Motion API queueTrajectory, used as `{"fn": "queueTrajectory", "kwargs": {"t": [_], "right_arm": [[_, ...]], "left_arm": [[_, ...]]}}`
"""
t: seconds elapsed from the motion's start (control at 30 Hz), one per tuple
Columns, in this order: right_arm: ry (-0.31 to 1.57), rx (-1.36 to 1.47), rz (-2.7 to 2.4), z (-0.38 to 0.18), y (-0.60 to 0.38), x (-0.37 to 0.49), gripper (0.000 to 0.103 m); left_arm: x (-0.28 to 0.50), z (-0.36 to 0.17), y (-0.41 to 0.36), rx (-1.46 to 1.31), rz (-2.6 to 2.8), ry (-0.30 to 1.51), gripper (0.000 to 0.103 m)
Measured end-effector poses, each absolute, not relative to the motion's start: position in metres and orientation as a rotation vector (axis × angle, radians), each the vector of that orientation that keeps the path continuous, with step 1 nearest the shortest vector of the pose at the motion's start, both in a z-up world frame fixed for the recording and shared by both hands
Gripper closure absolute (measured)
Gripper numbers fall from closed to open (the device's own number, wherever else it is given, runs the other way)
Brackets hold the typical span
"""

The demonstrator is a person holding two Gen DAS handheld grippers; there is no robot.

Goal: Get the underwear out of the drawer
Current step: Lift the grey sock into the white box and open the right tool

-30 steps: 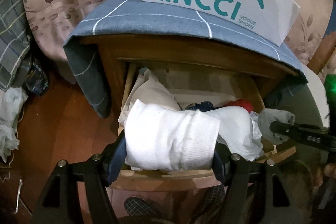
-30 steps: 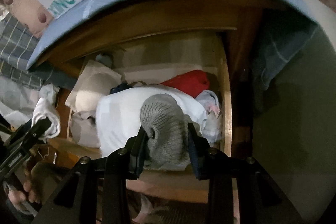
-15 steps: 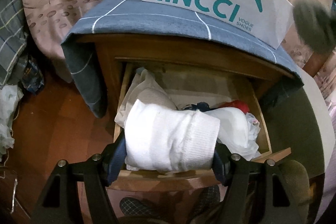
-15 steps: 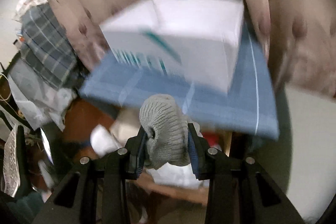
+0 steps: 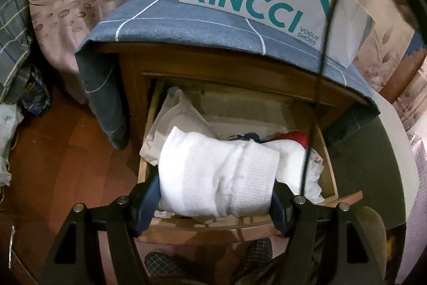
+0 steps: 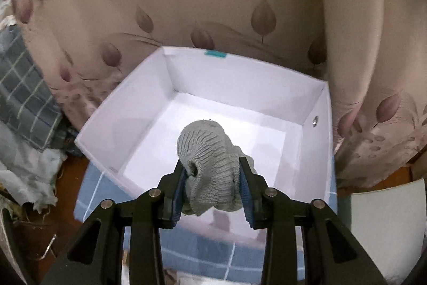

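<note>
Underwear: grey knit roll [image 6: 210, 167] pinched between right gripper [image 6: 213, 188] fingers, above empty white box [image 6: 317, 103]. White roll [image 5: 216, 175] clamped between left gripper [image 5: 216, 202] fingers, over open drawer [image 5: 329, 167]. Step: transfer. Next: lower, release into box.

Both grippers clamped, both angled steeply downward.
The left black two-finger gripper [image 5: 216, 187] stands wide, its blue pads pressing a bundle; the right black two-finger gripper [image 6: 213, 188] pinches narrowly, fingers [image 6: 174, 194] forward.

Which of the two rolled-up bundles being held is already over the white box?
The grey knitted bundle in the right gripper hangs over the white box; the white bundle in the left gripper is above the drawer.
</note>
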State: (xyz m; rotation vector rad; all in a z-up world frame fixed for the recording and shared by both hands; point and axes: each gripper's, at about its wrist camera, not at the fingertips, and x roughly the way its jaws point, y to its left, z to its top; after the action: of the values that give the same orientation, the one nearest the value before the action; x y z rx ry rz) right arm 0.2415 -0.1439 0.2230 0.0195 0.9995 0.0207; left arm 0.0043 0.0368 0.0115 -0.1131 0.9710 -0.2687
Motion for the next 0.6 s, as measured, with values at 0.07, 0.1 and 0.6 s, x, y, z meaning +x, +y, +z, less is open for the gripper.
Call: {"fn": "queueTrajectory", "kwargs": {"t": [0.07, 0.1, 0.6], "right_arm": [[1.039, 0.03, 0.004, 0.206, -0.145, 0.252, 0.069], [1.055, 0.032, 0.001, 0.201, -0.145, 0.255, 0.069], [1.138, -0.062, 0.002, 0.174, -0.173, 0.241, 0.067]], "left_arm": [[0.005, 0.011, 0.038, -0.127, -0.275, 0.977, 0.031], [0.006, 0.01, 0.039, -0.131, -0.277, 0.979, 0.031], [0.008, 0.007, 0.047, -0.169, -0.269, 0.99, 0.031]]}}
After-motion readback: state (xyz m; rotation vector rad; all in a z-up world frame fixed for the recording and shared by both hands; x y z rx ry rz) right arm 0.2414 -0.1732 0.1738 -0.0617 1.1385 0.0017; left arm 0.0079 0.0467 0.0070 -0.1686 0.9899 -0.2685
